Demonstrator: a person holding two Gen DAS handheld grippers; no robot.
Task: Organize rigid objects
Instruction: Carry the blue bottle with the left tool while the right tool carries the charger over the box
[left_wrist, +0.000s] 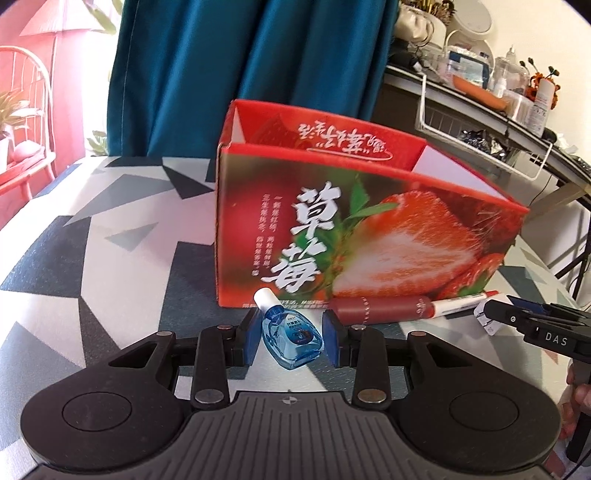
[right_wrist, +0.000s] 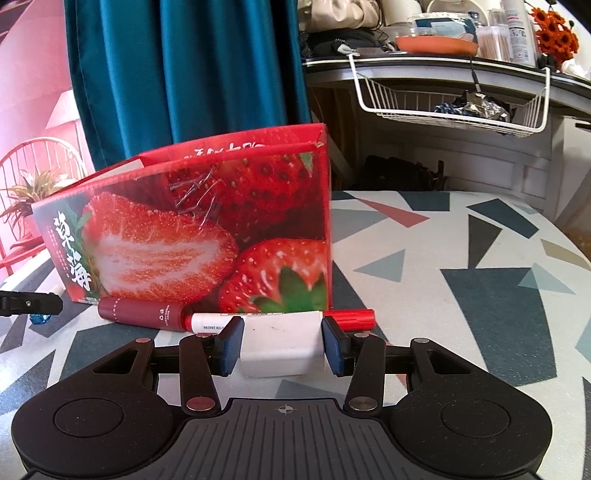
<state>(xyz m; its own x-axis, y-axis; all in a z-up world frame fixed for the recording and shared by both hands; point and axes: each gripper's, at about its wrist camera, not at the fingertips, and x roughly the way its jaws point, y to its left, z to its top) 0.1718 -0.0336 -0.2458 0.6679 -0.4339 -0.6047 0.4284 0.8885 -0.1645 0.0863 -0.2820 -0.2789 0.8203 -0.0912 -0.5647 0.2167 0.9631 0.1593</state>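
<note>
patterned table (right_wrist: 461, 258), strawberry box (right_wrist: 207, 229), marker (right_wrist: 351, 319)

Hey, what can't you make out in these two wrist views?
- Inside of the strawberry box: both views, hidden by its own walls.
- Marker: right wrist view, its middle is behind the white block.
- Eye-drop bottle label: left wrist view, print too small.
- Right gripper: left wrist view, cut off by the right edge.
- Shelf clutter: too small, blurred.

Left gripper (left_wrist: 291, 341) clamps a small blue dropper bottle (left_wrist: 290, 339), white cap tilted up-left, between blue fingers (left_wrist: 251, 341). Beyond: open strawberry box (left_wrist: 369, 229) on patterned counter (left_wrist: 122, 258); maroon tube (left_wrist: 380, 309) and marker (left_wrist: 465, 302) at its base. Right gripper (left_wrist: 535, 325) at right edge.
</note>
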